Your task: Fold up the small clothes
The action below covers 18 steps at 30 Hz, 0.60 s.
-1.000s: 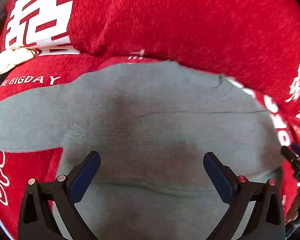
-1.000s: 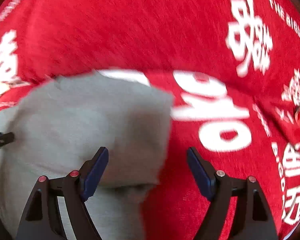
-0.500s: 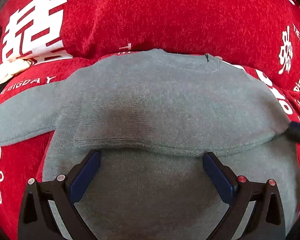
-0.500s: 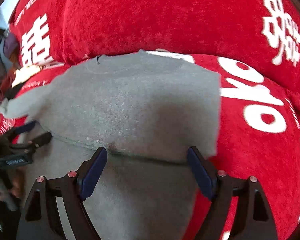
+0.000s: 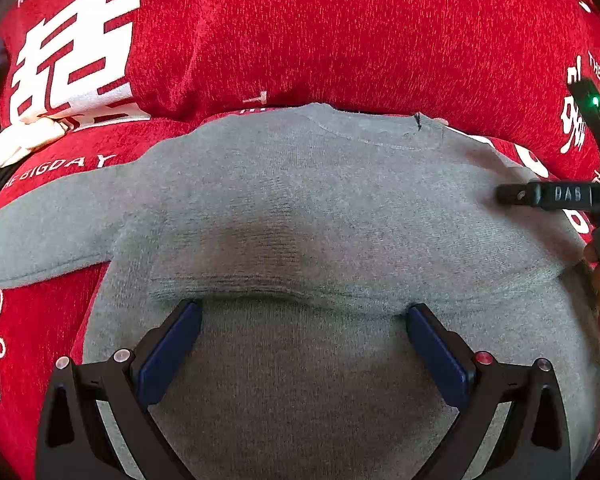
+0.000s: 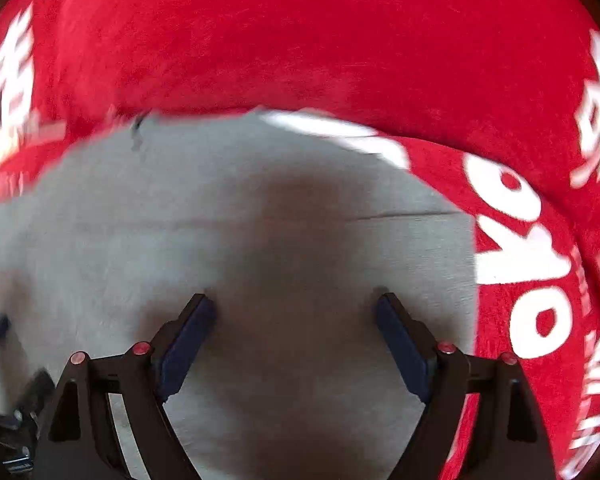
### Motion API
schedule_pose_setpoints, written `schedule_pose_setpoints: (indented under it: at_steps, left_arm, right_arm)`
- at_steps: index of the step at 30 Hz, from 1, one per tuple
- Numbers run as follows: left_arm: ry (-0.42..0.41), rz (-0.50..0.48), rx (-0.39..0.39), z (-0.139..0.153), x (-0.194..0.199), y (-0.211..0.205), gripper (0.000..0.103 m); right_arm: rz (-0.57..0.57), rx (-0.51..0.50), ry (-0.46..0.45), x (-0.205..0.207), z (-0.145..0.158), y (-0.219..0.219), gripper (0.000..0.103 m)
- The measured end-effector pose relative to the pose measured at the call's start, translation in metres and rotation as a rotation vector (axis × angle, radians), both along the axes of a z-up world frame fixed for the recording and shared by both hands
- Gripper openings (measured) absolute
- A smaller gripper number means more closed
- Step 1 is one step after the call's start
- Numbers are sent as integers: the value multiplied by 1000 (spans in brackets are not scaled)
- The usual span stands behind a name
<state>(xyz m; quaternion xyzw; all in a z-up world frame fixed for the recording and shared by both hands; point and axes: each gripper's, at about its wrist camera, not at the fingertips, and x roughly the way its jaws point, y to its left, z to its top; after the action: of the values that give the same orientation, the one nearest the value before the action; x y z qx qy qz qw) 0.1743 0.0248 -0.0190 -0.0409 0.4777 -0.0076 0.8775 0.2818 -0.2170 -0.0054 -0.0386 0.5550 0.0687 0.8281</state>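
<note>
A small grey knit sweater lies flat on red cloth, its neck at the far side and one sleeve stretched out to the left. A fold line runs across its body. My left gripper is open and empty, its blue pads just above the fold. My right gripper is open and empty over the sweater near its right edge. The right view is blurred. The right gripper also shows at the right edge of the left view.
The red cover with white lettering rises as a cushion behind the sweater. A white cloth lies at the far left. The left gripper shows at the lower left of the right wrist view.
Both grippers have drawn back from the sweater, so more of it shows. The right gripper has swung over the sweater's right part. Both stayed open.
</note>
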Motion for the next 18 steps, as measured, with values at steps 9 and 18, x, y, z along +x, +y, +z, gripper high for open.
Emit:
schedule_pose_setpoints:
  at_steps: [9,18]
  left_arm:
    - [34,89,-68,41,30,-8,103]
    - [196,167,45,7,39,28,103]
  right_arm:
    - [-22,38,-9,-34,33,-6,86]
    - [59,-31,25,-60,9,18,87]
